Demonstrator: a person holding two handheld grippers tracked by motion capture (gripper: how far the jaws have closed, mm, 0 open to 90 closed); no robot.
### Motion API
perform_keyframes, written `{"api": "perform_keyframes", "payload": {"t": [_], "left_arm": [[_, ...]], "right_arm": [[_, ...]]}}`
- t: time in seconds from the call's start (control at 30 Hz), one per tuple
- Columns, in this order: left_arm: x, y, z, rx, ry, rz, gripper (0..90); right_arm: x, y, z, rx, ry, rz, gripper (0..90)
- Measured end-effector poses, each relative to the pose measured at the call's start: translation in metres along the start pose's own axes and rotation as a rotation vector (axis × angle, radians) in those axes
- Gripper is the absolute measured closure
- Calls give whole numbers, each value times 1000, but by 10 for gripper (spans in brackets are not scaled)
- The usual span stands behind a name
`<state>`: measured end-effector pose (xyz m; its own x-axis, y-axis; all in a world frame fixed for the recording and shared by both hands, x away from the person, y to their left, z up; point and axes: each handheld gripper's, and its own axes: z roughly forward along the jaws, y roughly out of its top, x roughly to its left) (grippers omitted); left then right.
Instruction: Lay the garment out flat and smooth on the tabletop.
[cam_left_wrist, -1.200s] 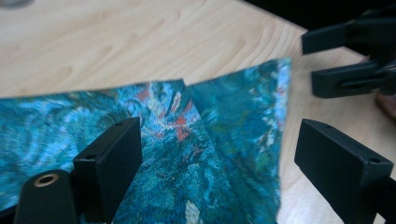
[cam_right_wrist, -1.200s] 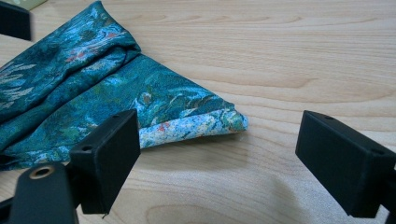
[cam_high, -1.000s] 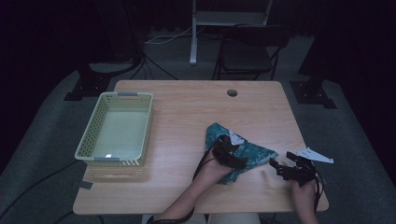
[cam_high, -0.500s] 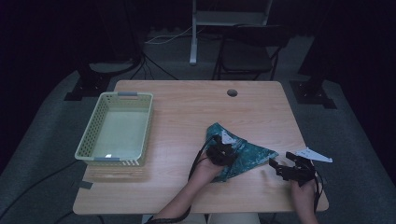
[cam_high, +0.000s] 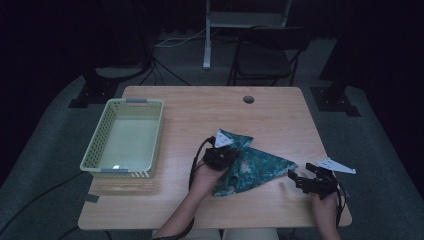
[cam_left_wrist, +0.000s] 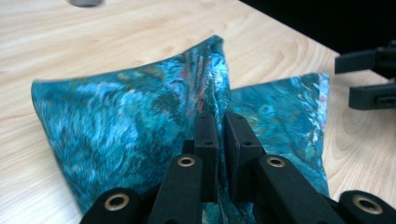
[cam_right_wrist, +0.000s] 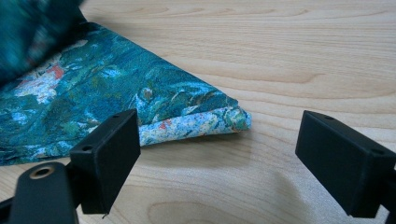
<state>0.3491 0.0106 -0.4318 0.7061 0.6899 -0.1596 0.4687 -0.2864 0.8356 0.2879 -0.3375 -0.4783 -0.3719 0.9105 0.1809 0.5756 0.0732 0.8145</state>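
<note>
The room is dark around a pale wooden table (cam_high: 210, 107), with a black chair (cam_high: 265, 52) pushed back behind its far edge. Since a second ago the left gripper (cam_high: 219, 156) has slid a little toward the person, and the teal patterned cloth (cam_high: 252, 162) has drawn along with it, its raised part now sitting lower and nearer the front. The right gripper (cam_high: 306, 179) has hardly shifted.

In the left gripper view the jaws are pinched nearly together on a ridge of the cloth (cam_left_wrist: 140, 107), which bunches up between them and spreads out to both sides. The right gripper stands with its jaws wide apart and nothing between them; in its own view the folded corner of the cloth (cam_right_wrist: 196, 114), pale underside showing at the edge, lies on the wood just ahead, between the two jaws but apart from both.

A pale green basket (cam_high: 125, 137) sits well off at the left of the table. Between it and the cloth there is bare wood, and more toward the far edge, where a small round hole (cam_high: 248, 99) is set. The right gripper is close to the table's front right corner.
</note>
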Motion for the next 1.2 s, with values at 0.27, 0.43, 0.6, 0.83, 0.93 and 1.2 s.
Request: {"api": "perform_keyframes", "payload": {"t": [0.27,0.43,0.6,0.83,0.93,1.2], "left_arm": [[30,-10,-39,-17,81,-34,848],[49,-27,-52,-6,144,-53,838],[67,-42,-61,0,233,-106,813],[78,-66,-71,-31,334,-139,758],[79,-74,-72,-34,331,-151,727],[75,-90,-81,-140,244,-136,448]], "right_arm": [[1,0,1,6,-9,-1,134],[1,1,1,13,-12,-3,134],[1,1,1,14,-14,1,134],[0,1,2,22,0,1,134],[1,1,2,28,0,0,133],[1,1,3,29,-2,-3,134]]}}
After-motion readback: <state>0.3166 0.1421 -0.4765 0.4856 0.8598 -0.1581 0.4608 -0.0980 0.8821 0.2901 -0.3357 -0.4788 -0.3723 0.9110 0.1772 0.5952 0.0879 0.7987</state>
